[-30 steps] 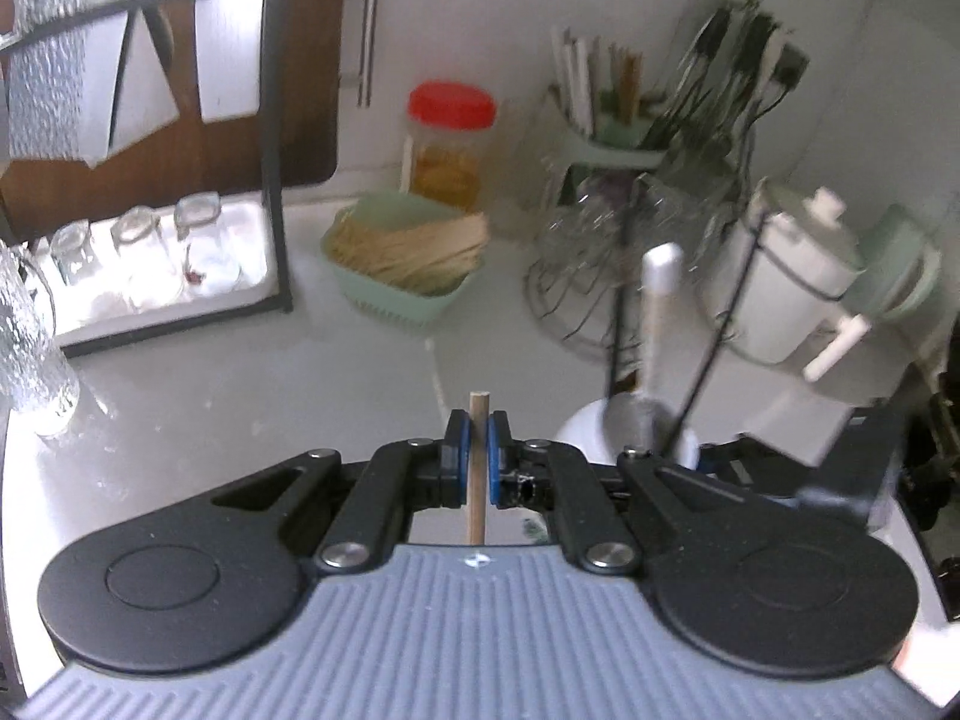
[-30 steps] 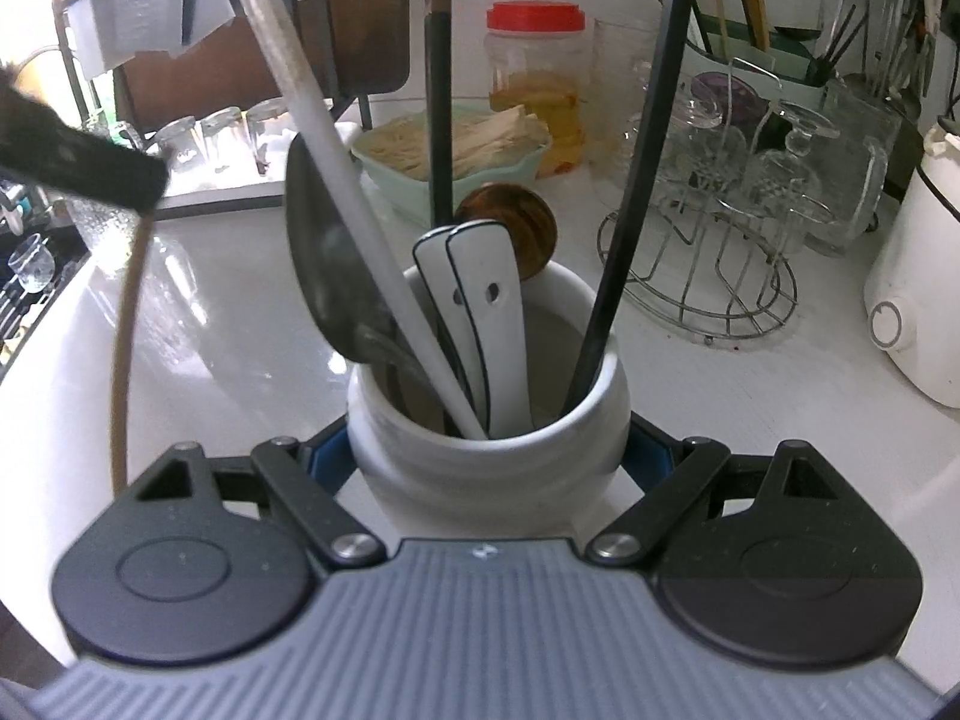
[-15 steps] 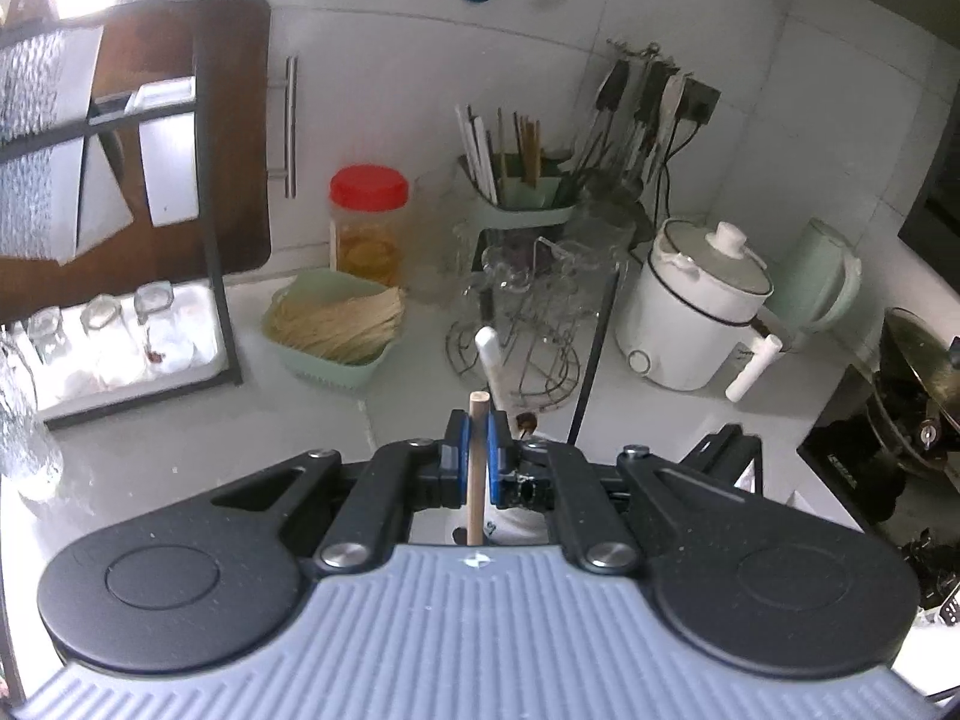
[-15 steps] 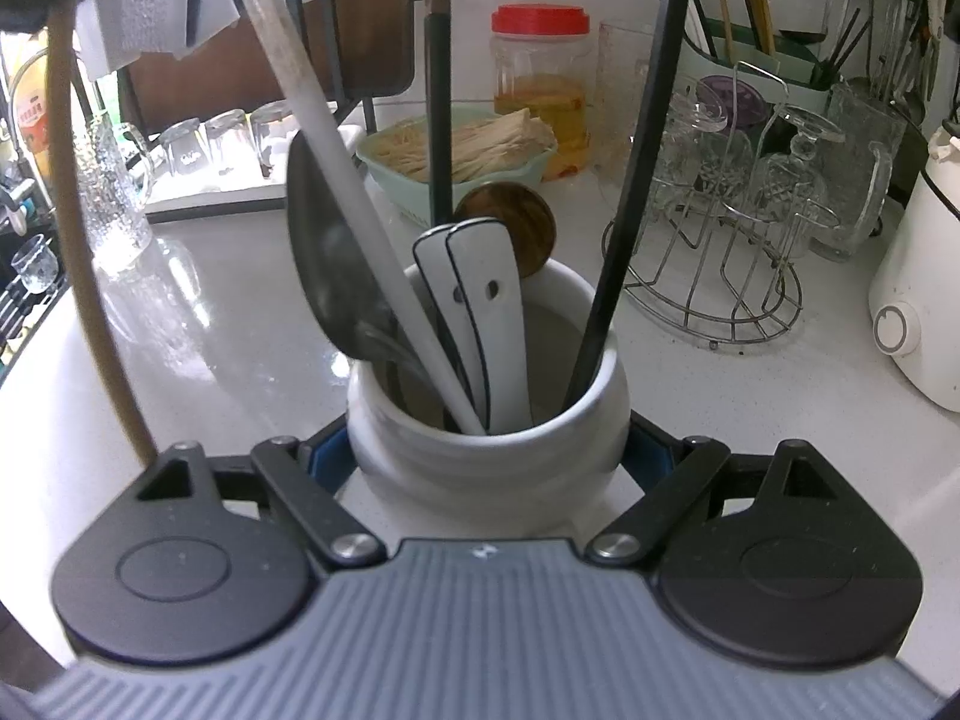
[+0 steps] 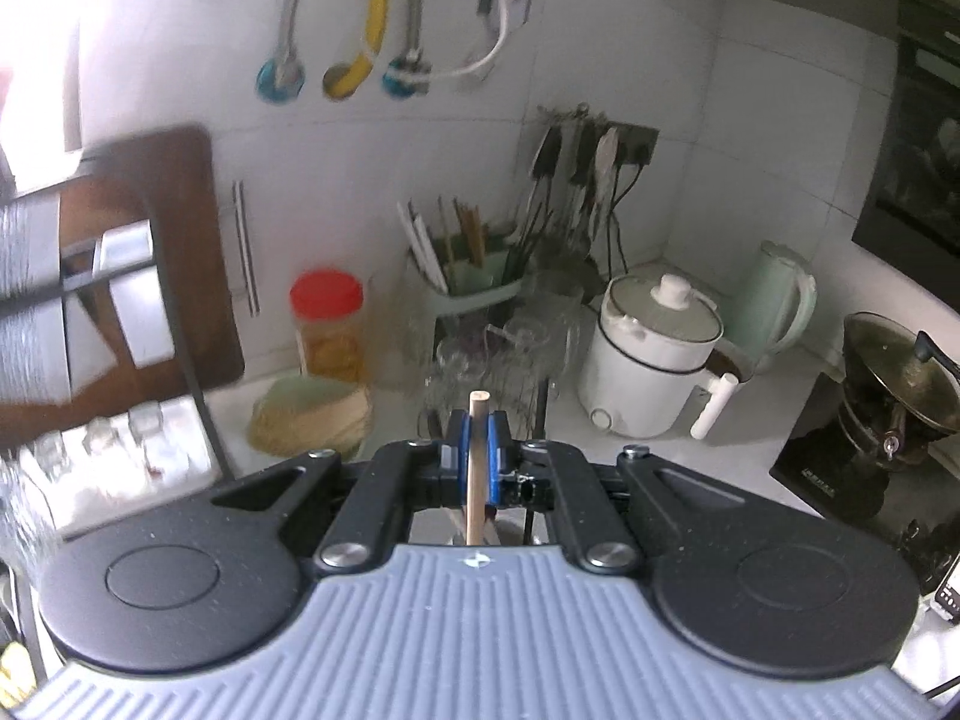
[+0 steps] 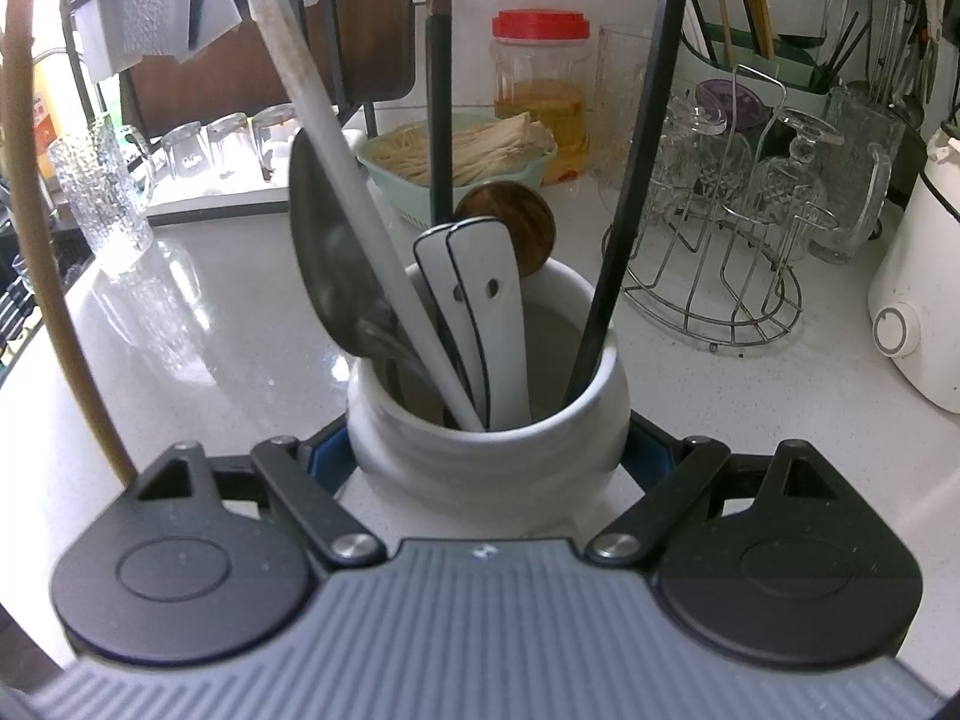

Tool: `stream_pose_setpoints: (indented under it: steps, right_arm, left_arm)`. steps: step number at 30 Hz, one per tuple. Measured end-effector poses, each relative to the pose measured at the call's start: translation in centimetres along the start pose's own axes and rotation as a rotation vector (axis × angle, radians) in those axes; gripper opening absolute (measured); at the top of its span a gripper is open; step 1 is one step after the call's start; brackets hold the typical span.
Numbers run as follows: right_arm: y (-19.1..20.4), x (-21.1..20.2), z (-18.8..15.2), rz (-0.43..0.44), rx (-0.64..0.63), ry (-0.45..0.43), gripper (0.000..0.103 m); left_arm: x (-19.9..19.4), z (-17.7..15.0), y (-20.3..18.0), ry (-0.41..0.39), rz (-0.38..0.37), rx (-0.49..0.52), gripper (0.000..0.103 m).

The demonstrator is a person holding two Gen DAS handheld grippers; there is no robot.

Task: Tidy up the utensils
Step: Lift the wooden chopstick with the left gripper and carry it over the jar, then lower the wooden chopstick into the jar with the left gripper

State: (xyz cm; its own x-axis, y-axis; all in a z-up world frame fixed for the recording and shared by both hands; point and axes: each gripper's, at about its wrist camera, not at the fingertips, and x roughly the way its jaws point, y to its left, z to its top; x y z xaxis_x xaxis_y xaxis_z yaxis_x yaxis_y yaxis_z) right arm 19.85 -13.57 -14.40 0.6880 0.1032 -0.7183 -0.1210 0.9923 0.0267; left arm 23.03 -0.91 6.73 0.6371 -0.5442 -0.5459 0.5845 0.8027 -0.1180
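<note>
My left gripper is shut on a thin wooden utensil handle and holds it upright, high above the counter. In the right wrist view that same wooden handle runs down the left edge as a long bowed line, with its lower end hidden behind my gripper body. My right gripper is shut on a white ceramic jar standing on the white counter. The jar holds a metal spoon, two white spatulas, a round wooden spoon, a long pale handle and two black handles.
Behind the jar are a green basket of pale sticks, a red-lidded jar, a wire rack of glasses and a white cooker. A glass mug and a tray of upturned glasses stand at the left. A green utensil caddy stands by the wall.
My left gripper has risen with the wooden handle and its view now takes in the wall hooks. In the right view the handle has shifted left and up. The right gripper and jar stayed put.
</note>
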Motion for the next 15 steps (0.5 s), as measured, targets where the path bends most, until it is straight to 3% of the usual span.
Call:
stream_pose_setpoints:
  steps: [15]
  right_arm:
    - [0.0, 0.0, -0.2, 0.003, -0.004, -0.013, 0.091]
  left_arm:
    - [-0.6, 4.3, -2.1, -0.095, -0.050, 0.075, 0.007]
